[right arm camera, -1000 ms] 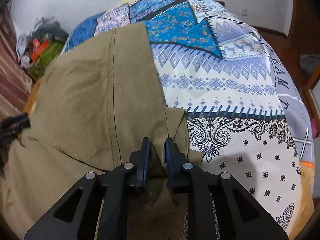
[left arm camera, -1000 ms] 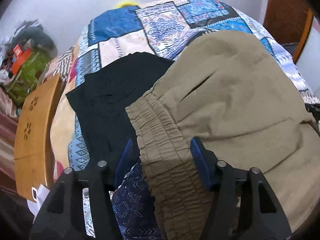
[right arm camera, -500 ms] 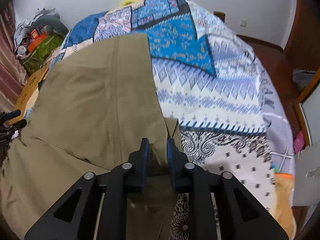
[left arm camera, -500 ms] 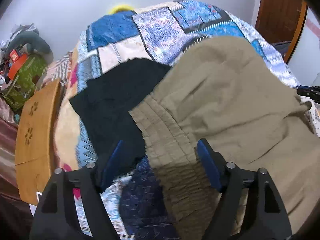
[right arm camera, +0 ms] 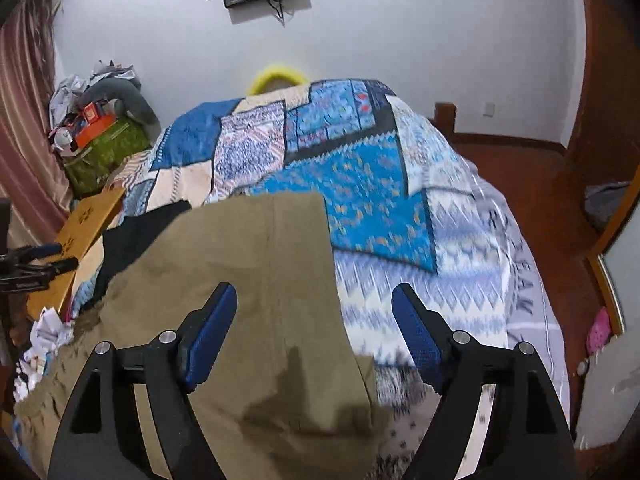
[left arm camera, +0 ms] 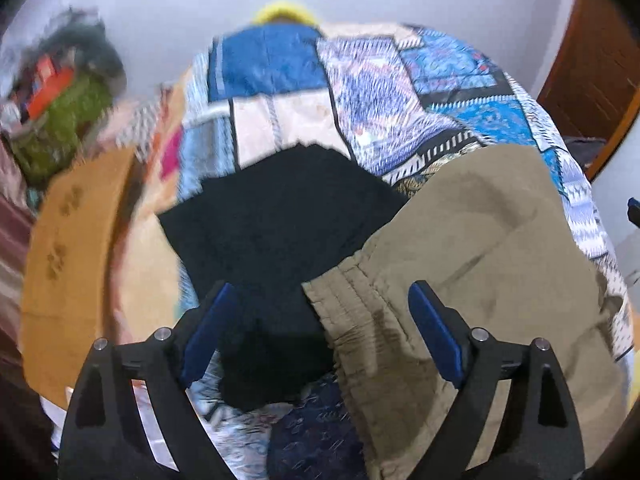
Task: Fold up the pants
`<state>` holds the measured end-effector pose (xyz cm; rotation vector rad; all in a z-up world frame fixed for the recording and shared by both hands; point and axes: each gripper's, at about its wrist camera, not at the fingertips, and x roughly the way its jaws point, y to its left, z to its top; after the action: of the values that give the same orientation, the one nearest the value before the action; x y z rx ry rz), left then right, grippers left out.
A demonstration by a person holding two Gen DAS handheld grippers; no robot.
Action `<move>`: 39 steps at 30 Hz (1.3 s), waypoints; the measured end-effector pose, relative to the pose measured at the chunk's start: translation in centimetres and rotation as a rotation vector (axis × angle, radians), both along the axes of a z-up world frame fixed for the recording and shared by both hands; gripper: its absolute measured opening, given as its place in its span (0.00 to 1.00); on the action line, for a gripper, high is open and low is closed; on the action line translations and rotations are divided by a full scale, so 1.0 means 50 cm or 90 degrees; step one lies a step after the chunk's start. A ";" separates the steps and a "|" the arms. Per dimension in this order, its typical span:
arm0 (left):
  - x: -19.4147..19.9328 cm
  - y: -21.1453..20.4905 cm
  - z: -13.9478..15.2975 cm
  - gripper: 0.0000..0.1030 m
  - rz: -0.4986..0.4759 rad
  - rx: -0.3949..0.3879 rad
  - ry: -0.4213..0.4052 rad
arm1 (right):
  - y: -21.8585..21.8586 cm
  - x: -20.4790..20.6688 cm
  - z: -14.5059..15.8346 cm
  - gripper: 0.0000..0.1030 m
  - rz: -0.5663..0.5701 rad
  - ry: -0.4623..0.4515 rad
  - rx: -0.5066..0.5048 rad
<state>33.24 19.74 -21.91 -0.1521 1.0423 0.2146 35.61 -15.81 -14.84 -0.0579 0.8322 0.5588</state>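
Note:
The olive-khaki pants (left arm camera: 480, 264) lie folded on the patterned bedspread (left arm camera: 360, 92), with the gathered elastic waistband (left arm camera: 348, 300) nearest the left gripper. My left gripper (left arm camera: 320, 320) is open and empty, raised above the waistband and the black garment. In the right wrist view the pants (right arm camera: 240, 280) lie flat with a folded corner below. My right gripper (right arm camera: 314, 320) is open and empty above the pants' right edge. The left gripper also shows at the left edge of the right wrist view (right arm camera: 40, 258).
A folded black garment (left arm camera: 280, 224) lies left of the pants, partly under them. A wooden board (left arm camera: 68, 248) stands beside the bed on the left. Clutter and a green bag (right arm camera: 104, 152) sit in the far left corner. Wood floor (right arm camera: 568, 208) is on the right.
My right gripper opened and let go of the pants' corner, then rose. My left gripper opened wider and pulled back and up from the waistband. The pants now lie on the bed.

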 end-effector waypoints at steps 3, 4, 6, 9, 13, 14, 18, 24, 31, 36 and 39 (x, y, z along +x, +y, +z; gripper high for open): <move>0.032 0.012 -0.047 0.87 0.007 -0.030 0.030 | 0.022 0.028 -0.013 0.75 0.005 -0.002 0.000; 0.040 0.014 -0.064 0.87 0.010 -0.029 0.040 | 0.028 0.040 -0.021 0.75 0.007 0.001 0.001; 0.055 0.021 -0.097 0.87 0.018 -0.036 0.061 | 0.039 0.062 -0.038 0.75 0.010 0.011 0.000; 0.071 0.031 -0.142 0.87 0.024 -0.063 0.087 | 0.058 0.107 -0.070 0.75 0.014 0.033 -0.002; 0.079 0.035 -0.164 0.87 0.024 -0.100 0.076 | 0.080 0.172 -0.108 0.74 0.011 0.063 -0.008; 0.081 0.035 -0.170 0.87 0.026 -0.104 0.075 | 0.086 0.186 -0.116 0.73 0.007 0.073 -0.007; 0.084 0.038 -0.180 0.70 0.023 -0.145 0.069 | 0.115 0.241 -0.152 0.58 -0.003 0.137 0.000; 0.091 0.002 -0.162 0.53 -0.008 -0.073 0.055 | 0.158 0.233 -0.143 0.28 0.013 0.115 -0.008; 0.090 -0.031 -0.068 0.46 -0.012 0.073 -0.010 | 0.168 0.209 -0.099 0.11 0.001 0.070 -0.044; 0.081 -0.029 0.056 0.45 0.004 0.089 -0.092 | 0.141 0.195 0.024 0.11 -0.018 -0.010 -0.015; 0.062 -0.039 0.122 0.45 0.002 0.097 -0.139 | 0.118 0.177 0.106 0.10 -0.031 -0.059 0.024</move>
<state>36.35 17.77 -15.79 -0.0377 0.8052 0.2733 44.48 -9.89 -9.53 -0.0280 0.7304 0.5216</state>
